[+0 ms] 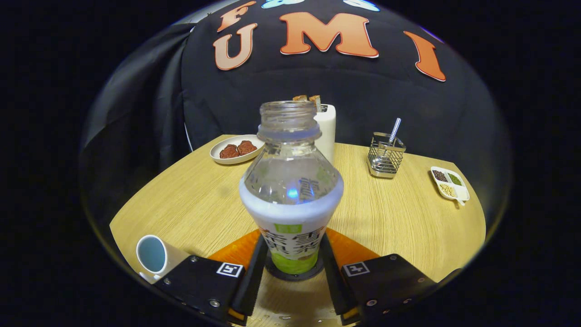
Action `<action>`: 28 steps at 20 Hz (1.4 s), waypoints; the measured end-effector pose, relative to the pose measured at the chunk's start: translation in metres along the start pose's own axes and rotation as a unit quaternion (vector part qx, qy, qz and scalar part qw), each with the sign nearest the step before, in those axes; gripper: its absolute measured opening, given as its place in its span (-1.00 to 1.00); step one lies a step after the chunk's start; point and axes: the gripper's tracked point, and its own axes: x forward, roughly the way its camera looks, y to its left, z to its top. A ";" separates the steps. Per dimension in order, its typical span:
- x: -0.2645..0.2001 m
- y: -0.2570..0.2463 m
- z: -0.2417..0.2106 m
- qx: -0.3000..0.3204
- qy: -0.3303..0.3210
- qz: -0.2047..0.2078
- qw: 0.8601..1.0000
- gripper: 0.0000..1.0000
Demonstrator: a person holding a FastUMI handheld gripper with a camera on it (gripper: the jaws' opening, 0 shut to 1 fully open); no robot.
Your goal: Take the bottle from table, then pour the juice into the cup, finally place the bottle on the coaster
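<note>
Clear uncapped plastic bottle (291, 190) stands upright on the round orange coaster (349, 249) on the wooden tabletop (190, 200), tongs (290, 272) flanking its base, grip uncertain, presumably to steady it.

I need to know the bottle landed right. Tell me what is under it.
The bottle stands between the fingers on a dark round coaster; an orange mat shows either side. The bottle covers the coaster's middle.
</note>
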 end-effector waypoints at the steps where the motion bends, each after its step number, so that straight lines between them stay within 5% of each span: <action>1: -0.002 -0.001 0.000 0.001 0.001 -0.001 1.000 0.35; 7: -0.032 -0.001 0.014 0.022 -0.006 -0.004 1.000 0.95; 19: -0.210 -0.045 0.171 0.013 -0.129 -0.088 0.988 0.95; 28: -0.358 -0.083 0.210 0.024 -0.227 -0.167 0.959 0.95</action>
